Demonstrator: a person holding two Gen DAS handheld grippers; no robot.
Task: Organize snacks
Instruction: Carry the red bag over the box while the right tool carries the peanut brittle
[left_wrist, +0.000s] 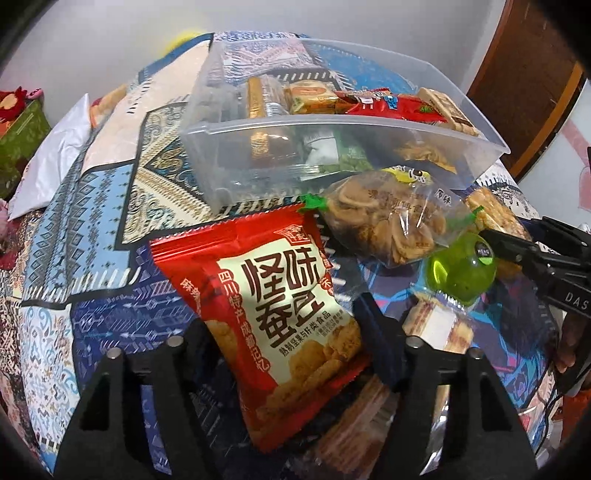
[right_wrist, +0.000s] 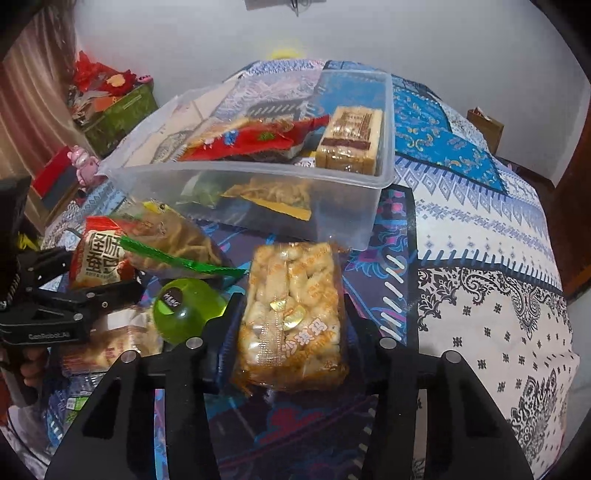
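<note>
My left gripper (left_wrist: 284, 325) is shut on a red snack packet (left_wrist: 273, 295) with Chinese print, held above the patterned cloth. My right gripper (right_wrist: 291, 317) is shut on a clear pack of golden puffed-rice cake (right_wrist: 291, 314). A clear plastic bin (left_wrist: 332, 127) holding several snacks stands just beyond both; it also shows in the right wrist view (right_wrist: 258, 177). A clear bag of round crackers (left_wrist: 384, 218) with green seal ends and a green plastic ball (left_wrist: 460, 273) lie between the grippers. The right gripper shows at the left wrist view's right edge (left_wrist: 517, 251).
More wrapped biscuit packs (left_wrist: 443, 328) lie on the cloth under and beside the left gripper. The patterned cloth (right_wrist: 480, 258) covers the table. A green box with red decorations (right_wrist: 118, 107) and a pink toy (right_wrist: 83, 162) sit off the table's far left.
</note>
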